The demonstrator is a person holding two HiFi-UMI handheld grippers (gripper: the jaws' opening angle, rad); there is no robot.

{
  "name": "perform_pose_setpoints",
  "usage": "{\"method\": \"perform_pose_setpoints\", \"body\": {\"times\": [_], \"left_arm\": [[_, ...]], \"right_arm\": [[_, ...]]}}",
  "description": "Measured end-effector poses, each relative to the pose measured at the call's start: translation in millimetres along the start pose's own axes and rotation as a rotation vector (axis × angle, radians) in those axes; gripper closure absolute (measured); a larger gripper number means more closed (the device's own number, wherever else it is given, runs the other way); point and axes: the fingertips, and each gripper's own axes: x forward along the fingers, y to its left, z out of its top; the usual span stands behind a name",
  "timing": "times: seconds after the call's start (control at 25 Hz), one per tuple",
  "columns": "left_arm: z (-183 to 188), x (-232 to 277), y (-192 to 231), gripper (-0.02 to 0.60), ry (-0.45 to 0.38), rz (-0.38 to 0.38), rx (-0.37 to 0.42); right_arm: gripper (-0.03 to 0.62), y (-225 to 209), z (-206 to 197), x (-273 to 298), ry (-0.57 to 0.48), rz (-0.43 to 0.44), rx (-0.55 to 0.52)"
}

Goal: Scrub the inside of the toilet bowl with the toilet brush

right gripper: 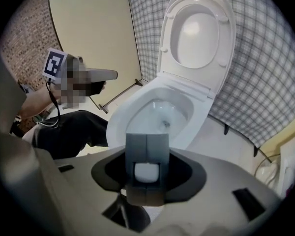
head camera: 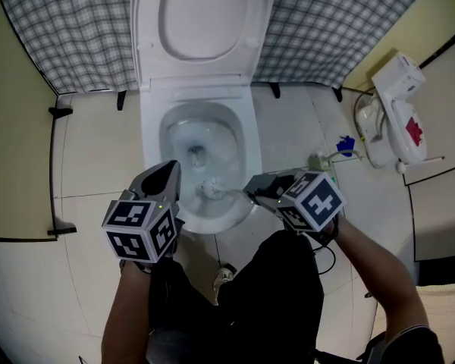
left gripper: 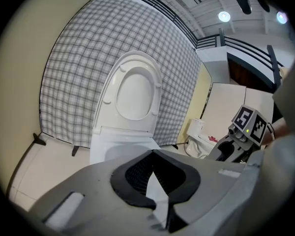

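Round bristly toilet brush (head camera: 211, 189) inside glossy oval toilet bowl (head camera: 153, 150)

Holds left gripper (head camera: 172, 171) at near left, jaws together and empty, pointing far. Clamps right gripper (head camera: 252, 190) at near right on toilet brush (head camera: 212, 189), pointing left. Extends bare left forearm (head camera: 125, 309) and right forearm (head camera: 379, 275) from near edge.

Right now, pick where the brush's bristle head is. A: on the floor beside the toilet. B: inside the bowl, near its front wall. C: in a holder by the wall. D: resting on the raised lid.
B: the head view shows the toilet brush with its head inside the toilet bowl, handle gripped in the right claw.
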Motion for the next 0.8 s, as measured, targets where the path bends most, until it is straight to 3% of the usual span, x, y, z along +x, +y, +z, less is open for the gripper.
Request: {"method": "perform_pose_setpoints", "body": {"times": [0.24, 0.48, 0.64, 0.8], "left_arm": [[1, 6, 0, 0.571, -0.005, -0.003, -0.015], [-2, 5, 7, 0.572, 0.009, 0.016, -0.014], [-5, 2, 14, 0.572, 0.016, 0.032, -0.012], [-6, 0, 18, 0.571, 0.025, 0.042, -0.006]], "right_arm": [[0.396, -16, 8, 1, 0.044, -0.098, -0.092], [0.396, 8, 8, 24, 0.056, -0.023, -0.098], [0.396, 24, 22, 39, -0.015, 0.03, -0.044], [0.396, 26, 45, 52, -0.099, 0.018, 0.023]]}}
